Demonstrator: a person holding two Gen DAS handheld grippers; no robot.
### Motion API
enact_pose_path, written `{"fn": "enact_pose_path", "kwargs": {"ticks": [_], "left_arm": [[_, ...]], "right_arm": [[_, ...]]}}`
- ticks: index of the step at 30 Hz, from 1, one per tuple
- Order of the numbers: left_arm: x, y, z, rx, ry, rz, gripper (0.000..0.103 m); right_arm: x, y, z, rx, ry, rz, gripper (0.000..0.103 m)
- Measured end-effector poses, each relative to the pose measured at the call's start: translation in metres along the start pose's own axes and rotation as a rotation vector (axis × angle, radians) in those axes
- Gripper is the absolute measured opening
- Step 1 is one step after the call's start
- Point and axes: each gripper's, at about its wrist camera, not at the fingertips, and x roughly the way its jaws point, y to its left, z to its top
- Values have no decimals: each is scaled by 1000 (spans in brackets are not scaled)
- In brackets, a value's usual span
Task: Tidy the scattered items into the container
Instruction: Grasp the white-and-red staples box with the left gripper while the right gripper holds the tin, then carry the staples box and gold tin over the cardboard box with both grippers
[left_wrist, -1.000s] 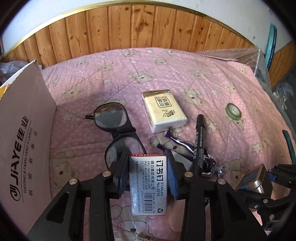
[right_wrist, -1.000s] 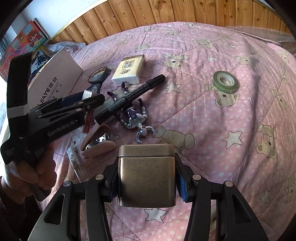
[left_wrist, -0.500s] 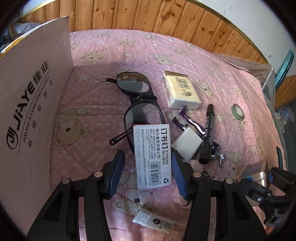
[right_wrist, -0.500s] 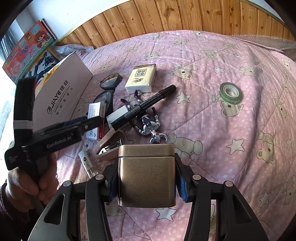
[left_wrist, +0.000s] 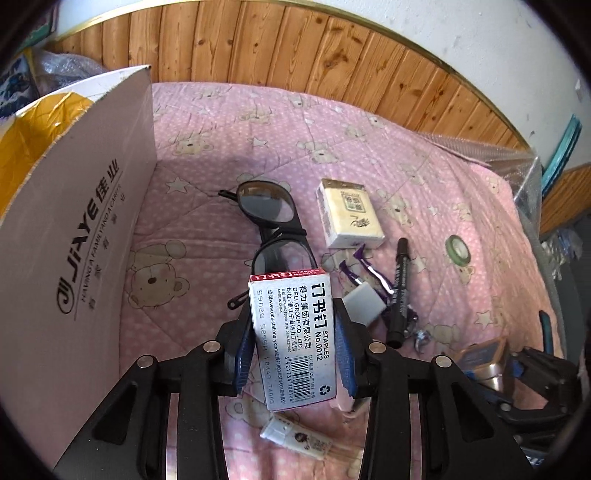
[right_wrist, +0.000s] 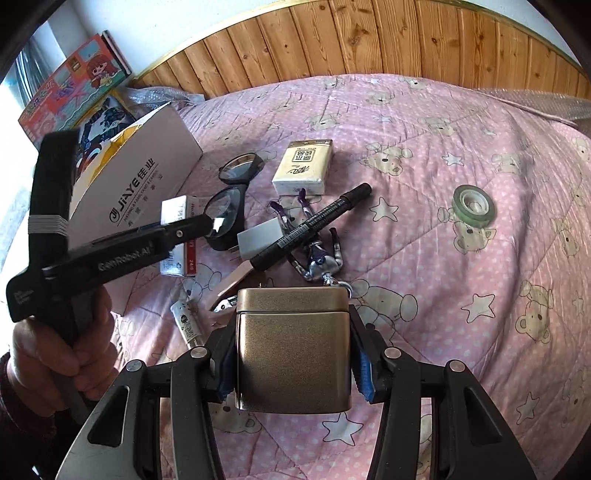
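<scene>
The left hand-held gripper pinches a staple box between its blue pads, lifted above the bed. The carton stands just to its left, open top showing a yellow lining. Ahead of its fingers lie glasses, with a tissue pack to their right. Right of the fingers are a grey block, a marker and, farther right, a tape roll. A small tube lies below the box.

The right hand-held gripper is clamped on a bronze tin, also off the bed. Just ahead of the tin lies a figure keychain with the marker across it, and a stapler ahead to the left. The tape roll sits well ahead on the right, apart from the rest. The carton stands far left, beyond the left hand.
</scene>
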Motion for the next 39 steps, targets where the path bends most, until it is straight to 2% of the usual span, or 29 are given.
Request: {"fn": "enact_pose_path", "kwargs": {"ticks": [7,13,24,39], "left_arm": [[-34,2,0,11,-50,16,40],[-70,9,-2,16,-114,22,40],[-121,22,-3,-1,-200,-26,40],[-161,41,7,-43,-280,-81,40]], "right_arm": [[-5,13,1,-31,-24,-13,51],[-20,44,2,-102,-77,-11,51],[-39,89,1,-158,-135,-23,51],[-68,142,13,-252,-202,-47,51]]}}
